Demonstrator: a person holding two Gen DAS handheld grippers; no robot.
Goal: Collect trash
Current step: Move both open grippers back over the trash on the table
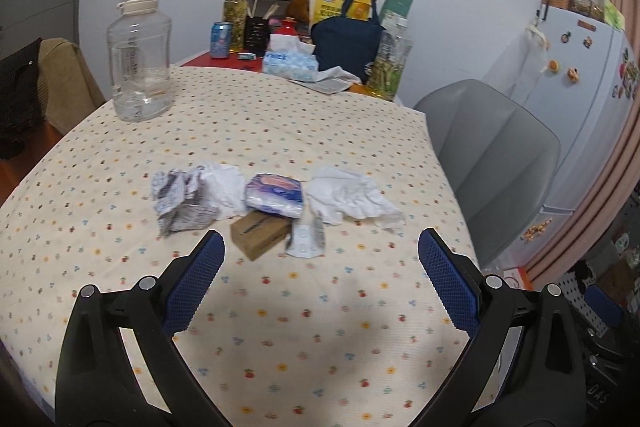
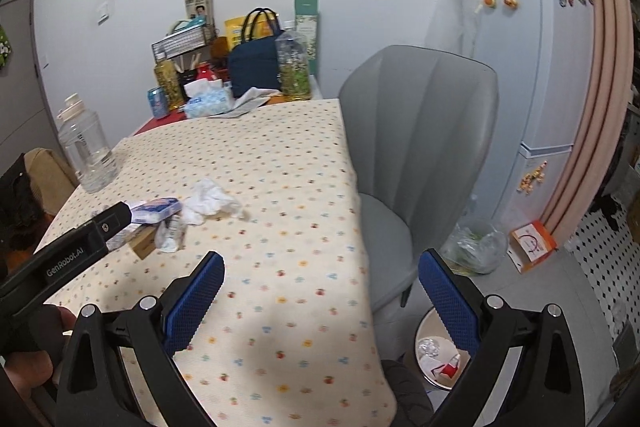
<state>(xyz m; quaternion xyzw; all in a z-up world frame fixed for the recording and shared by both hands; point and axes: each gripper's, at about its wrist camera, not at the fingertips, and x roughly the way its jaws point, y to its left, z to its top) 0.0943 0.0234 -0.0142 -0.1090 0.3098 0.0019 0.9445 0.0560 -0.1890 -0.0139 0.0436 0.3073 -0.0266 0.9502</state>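
Trash lies in a row mid-table: a crumpled printed paper (image 1: 180, 201), a blue and pink plastic packet (image 1: 274, 195), a small brown cardboard box (image 1: 260, 233), a clear wrapper (image 1: 306, 239) and a crumpled white tissue (image 1: 352, 197). My left gripper (image 1: 320, 247) hovers open just in front of the box, with nothing between its fingers. My right gripper (image 2: 320, 267) is open and empty over the table's right edge. From the right wrist I see the tissue (image 2: 210, 201), the packet (image 2: 156, 209) and the left gripper's black body (image 2: 76, 251). A round bin (image 2: 438, 359) holding scraps stands on the floor below.
A big clear water jug (image 1: 138, 57) stands at the table's far left. A tissue box (image 1: 290, 63), navy bag (image 1: 346, 39), can and bottles crowd the far end. A grey chair (image 2: 416, 155) sits right of the table, with a fridge (image 2: 528, 67) and a plastic bag (image 2: 476, 247) beyond.
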